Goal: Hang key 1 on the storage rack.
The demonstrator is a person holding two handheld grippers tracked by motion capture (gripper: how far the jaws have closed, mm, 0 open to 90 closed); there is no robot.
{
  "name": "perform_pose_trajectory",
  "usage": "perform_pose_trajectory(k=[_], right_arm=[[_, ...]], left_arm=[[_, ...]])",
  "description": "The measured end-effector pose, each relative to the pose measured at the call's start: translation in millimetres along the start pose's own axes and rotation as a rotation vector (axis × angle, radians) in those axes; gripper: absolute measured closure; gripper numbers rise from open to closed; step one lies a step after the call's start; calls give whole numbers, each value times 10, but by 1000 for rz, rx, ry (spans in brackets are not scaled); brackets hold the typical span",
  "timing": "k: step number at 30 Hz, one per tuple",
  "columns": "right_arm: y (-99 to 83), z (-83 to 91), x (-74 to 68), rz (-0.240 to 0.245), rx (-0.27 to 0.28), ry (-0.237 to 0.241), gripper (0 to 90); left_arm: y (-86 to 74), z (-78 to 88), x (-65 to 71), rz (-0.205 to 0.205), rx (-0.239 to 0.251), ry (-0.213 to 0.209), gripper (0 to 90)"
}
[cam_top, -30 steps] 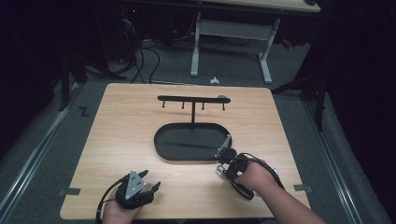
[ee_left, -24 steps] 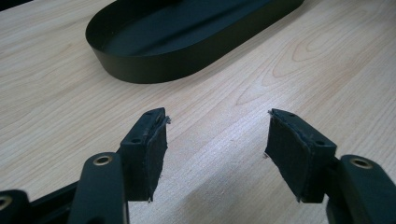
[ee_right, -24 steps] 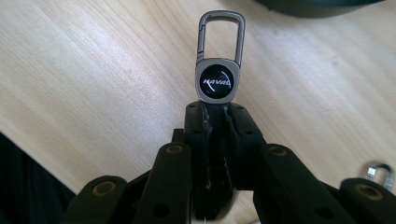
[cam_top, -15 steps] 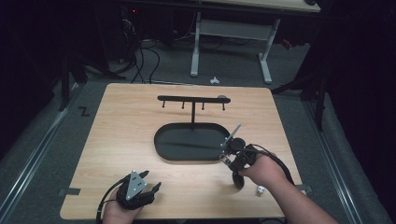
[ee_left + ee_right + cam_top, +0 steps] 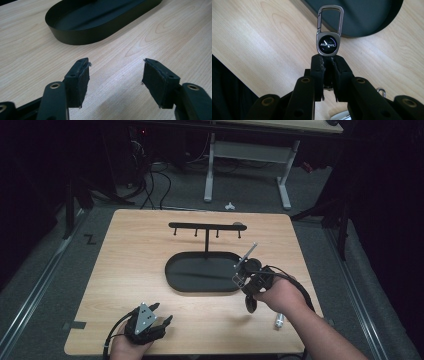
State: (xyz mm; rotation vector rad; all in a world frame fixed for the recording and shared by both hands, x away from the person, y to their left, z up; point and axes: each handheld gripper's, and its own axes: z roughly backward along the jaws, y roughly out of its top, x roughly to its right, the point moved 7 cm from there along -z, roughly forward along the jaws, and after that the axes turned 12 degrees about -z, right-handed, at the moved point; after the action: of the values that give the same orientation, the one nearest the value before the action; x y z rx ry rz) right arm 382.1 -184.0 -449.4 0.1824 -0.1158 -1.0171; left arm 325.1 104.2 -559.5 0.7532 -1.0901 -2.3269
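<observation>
Right gripper (image 5: pixel 248 272) has risen over the tray (image 5: pixel 175 275) edge — jaws closed on the keychain (image 5: pixel 328 35). Left gripper (image 5: pixel 116 82) rests open. Hanging it on the rack (image 5: pixel 206 226) is probably left — not yet done.

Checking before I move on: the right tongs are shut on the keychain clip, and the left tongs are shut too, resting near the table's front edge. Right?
Not quite. The left tongs are open, jaws wide apart over bare wood, as the left gripper view shows. The right tongs are indeed shut on the keychain clip.
</observation>
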Motion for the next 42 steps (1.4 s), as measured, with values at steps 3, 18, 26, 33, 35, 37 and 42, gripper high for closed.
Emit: perform_pose_trajectory(k=[3,18,26,33,35,37,42], right_arm=[[55,15,-14,4,6,0,803],[510,167,-93,8,48,-1,803],[713,253,-63,-16,70,-13,803],[854,322,-7,-18,102,-16,803],[894,342,3,-29,108,-17,803],[947,367,16,-33,116,-17,803],[1008,400,23,-61,126,-14,803]], left_arm=[[1,0,-1,0,1,0,385],[-1,10,-7,0,2,-8,385],[-5,5,-9,-2,0,-7,384],[-7,5,-7,-5,-2,-8,385],[-8,5,-7,-4,-1,-8,385],[-8,6,-7,-3,0,-8,385],[-9,6,-11,0,1,-9,385]])
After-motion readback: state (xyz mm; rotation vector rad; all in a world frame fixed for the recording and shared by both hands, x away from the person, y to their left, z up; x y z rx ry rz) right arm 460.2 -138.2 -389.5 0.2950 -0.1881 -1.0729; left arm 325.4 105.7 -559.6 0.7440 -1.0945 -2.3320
